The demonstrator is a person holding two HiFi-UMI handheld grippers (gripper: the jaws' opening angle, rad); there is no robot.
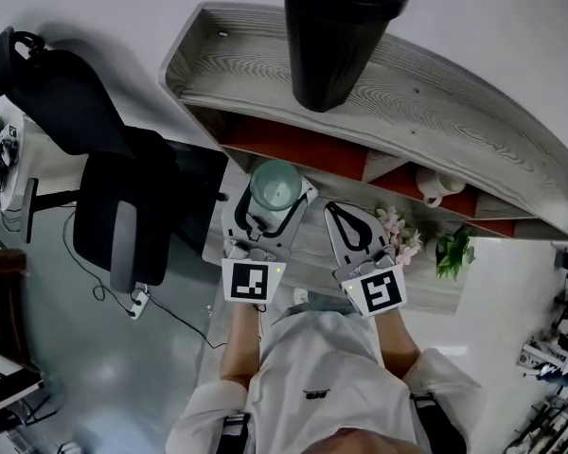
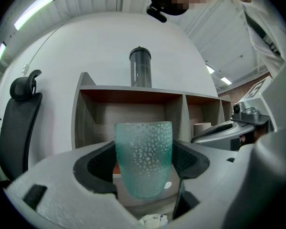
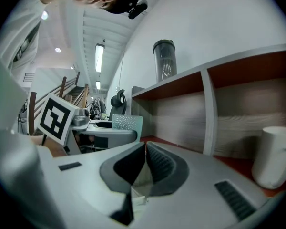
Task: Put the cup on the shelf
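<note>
A green dimpled cup (image 2: pixel 144 159) is gripped by the left gripper (image 1: pixel 270 208). The jaws are spread to the cup's width and their dark pads (image 2: pixel 99 162) are pressed against its two sides. The cup is held upright and fills the centre of the left gripper view. In the head view it is seen just left of centre. It is held in front of the shelf (image 1: pixel 435 112), before the wide left compartment. Whether its base rests on anything cannot be told.

The right gripper (image 1: pixel 355 230) is held just beside the left one, slightly right of centre in the head view. Its jaws are brought together until the pads meet, and nothing is held between them. In the right gripper view the cup is seen at centre left.

The shelf is made of grey wood with reddish inner boards, and it runs from the upper centre to the right edge of the head view. A dark tumbler (image 1: pixel 336 36) is stood upright on its top board. A white mug (image 3: pixel 276 156) is stood in the right compartment. A black office chair (image 1: pixel 104 159) is placed at the left of the head view. A small green plant (image 1: pixel 454 251) and pale pink flowers (image 1: pixel 395 227) are seen right of the grippers.
</note>
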